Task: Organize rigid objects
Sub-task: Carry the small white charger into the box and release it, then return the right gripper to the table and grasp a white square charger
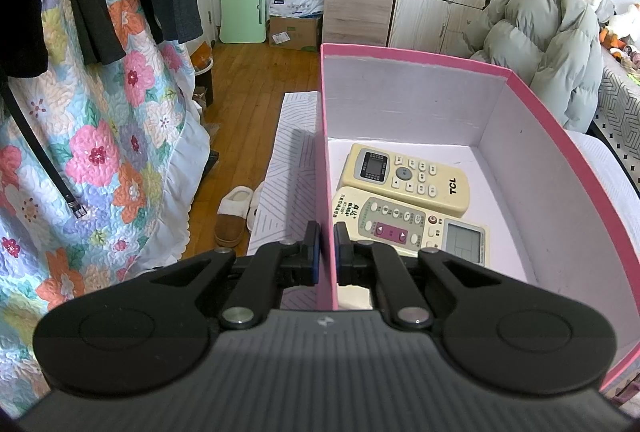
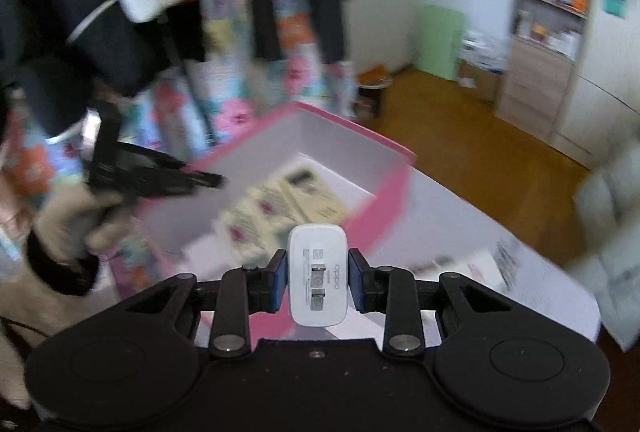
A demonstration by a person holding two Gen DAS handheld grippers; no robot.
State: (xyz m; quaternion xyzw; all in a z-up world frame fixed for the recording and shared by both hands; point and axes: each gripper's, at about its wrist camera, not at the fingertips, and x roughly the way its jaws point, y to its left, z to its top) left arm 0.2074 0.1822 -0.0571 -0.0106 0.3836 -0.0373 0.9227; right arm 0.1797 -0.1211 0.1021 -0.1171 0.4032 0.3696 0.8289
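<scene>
Charger (image 2: 317,275) sits clamped between right tongs (image 2: 317,282); left tongs (image 1: 326,252) pinch pink box (image 1: 552,191) wall.

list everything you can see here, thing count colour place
box: 1, pink outside, white inside, open, wall clamped by the left gripper
remotes: 2, cream, side by side on the box floor
charger: 1, white, held over the near edge of the box
jacket: 1, grey-green, heaped behind the box
quilt: 1, floral, hanging at left
belt: 1, black, hanging over the quilt
slippers: 1 pair, brown and white, on the wood floor
board: 1, green, leaning on the far wall
carton: 1, brown, by the shelf unit
left hand-held gripper: 1, black, shut on the box wall
right hand-held gripper: 1, black, shut on the charger
</scene>
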